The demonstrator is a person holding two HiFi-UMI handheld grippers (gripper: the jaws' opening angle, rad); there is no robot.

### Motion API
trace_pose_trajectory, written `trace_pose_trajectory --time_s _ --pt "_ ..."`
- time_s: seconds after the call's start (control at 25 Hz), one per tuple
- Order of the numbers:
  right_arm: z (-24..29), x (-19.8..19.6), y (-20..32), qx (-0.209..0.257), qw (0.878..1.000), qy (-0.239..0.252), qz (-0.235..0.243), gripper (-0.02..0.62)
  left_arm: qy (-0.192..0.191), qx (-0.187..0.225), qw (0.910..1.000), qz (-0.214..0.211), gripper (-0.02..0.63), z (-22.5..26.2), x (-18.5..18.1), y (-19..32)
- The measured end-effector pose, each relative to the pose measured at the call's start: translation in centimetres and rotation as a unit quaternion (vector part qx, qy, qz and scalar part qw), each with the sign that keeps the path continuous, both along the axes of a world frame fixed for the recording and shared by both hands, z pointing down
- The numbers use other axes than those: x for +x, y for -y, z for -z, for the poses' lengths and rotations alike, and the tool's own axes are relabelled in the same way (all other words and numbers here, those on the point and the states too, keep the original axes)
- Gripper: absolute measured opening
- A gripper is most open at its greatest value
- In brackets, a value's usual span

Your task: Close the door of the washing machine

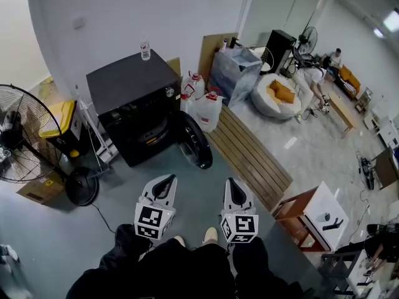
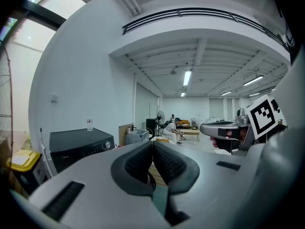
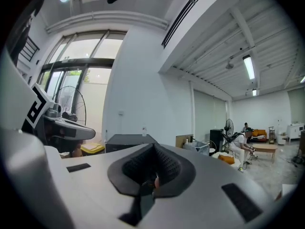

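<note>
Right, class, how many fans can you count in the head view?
2: a large fan left of the washing machine, and a standing fan at the far back right. More may be hidden.

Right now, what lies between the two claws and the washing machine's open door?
Only bare grey floor, seen in the head view, separates the left claw and right claw from the door.

Black clothing [image 1: 187, 270], white left tool [image 1: 166, 180], right tool [image 1: 233, 184], marker cubes [image 1: 154, 222].
</note>
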State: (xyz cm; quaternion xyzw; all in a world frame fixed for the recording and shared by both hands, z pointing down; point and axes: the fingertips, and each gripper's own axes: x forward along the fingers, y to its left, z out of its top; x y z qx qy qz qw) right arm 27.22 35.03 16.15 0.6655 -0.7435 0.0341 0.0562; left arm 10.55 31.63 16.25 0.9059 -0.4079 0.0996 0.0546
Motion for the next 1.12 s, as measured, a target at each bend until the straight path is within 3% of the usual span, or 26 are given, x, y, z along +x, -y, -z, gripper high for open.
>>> trace_pose_trajectory --time_s 0.4,0.8,1.12 --pt "-1.1 2.4 5.2 -0.004 1.000 0.002 0.014 0.016 0.003 -0.004 0.9999 0.012 0.025 -1.1 2.4 4.9" --pt "-3.0 7.5 18.4 -0.019 0.997 0.015 0.074 0.016 0.010 -0.021 0.9981 0.057 0.025 -2.7 8.5 16.2" --pt "-7.5 12.4 27.5 -0.065 0.991 0.032 0.108 0.016 0.027 -0.060 0.9930 0.098 0.025 -6.2 12.4 23.9"
